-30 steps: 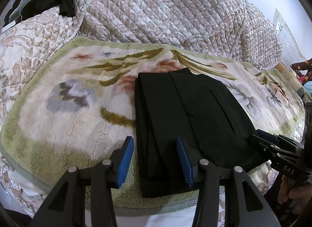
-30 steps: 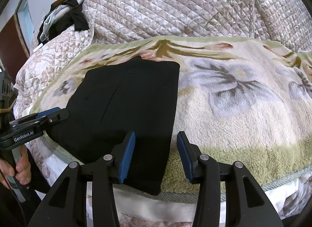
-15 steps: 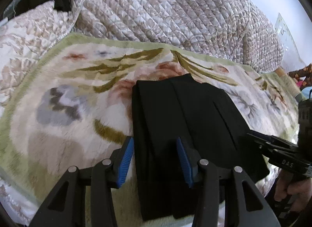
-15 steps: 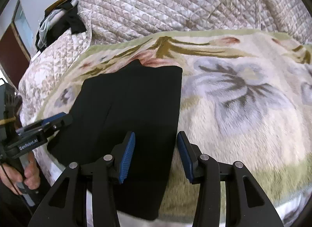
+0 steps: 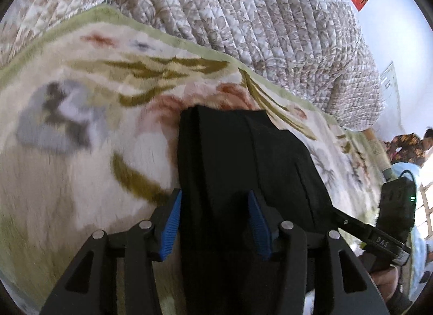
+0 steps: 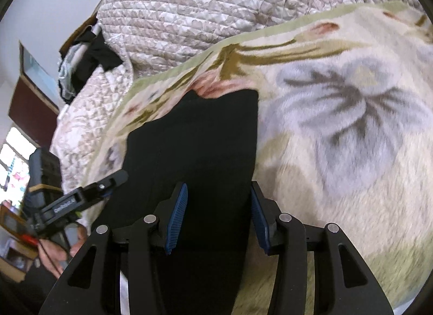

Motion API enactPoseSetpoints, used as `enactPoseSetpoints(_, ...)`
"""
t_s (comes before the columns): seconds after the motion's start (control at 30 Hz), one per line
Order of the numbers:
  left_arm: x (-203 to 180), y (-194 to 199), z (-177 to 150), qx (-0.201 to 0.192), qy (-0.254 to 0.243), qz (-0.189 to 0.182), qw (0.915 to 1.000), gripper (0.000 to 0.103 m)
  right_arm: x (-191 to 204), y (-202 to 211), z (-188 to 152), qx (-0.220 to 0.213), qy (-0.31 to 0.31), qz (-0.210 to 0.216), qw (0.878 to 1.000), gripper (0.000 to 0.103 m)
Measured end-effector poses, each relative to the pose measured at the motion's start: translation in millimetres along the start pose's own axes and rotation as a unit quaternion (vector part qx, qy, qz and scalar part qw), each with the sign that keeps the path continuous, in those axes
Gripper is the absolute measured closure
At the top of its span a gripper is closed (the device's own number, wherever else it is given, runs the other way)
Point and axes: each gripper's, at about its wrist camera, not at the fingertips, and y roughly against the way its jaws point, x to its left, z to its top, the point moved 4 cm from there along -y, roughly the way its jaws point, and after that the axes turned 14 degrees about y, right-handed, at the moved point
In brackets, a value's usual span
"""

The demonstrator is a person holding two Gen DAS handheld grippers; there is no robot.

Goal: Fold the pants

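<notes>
In the left wrist view, the black pants lie folded into a flat dark panel on a plush floral blanket, which is spread over a quilted bedspread. The left gripper is spread wide, its blue pads straddling the near left edge of the pants, the cloth running between them without being pinched. At the right of this view the right gripper reaches in against the far side of the pants; its tips are hidden by the dark cloth.

In the right wrist view, the right gripper is likewise released, its pads either side of the near right edge of the pants. The left gripper shows at the left, at the pants' other side. A heap of dark clothes sits beyond the quilt.
</notes>
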Motion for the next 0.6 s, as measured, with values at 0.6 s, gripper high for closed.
enactPoseSetpoints(0.6, -15.9, -3.4, 3.3, -0.019, -0.018, 0.026, 0.9993, 0.066, 0.9, -10.2, 6.2, -0.008, -0.026, 0.036, 0.999, 0.082)
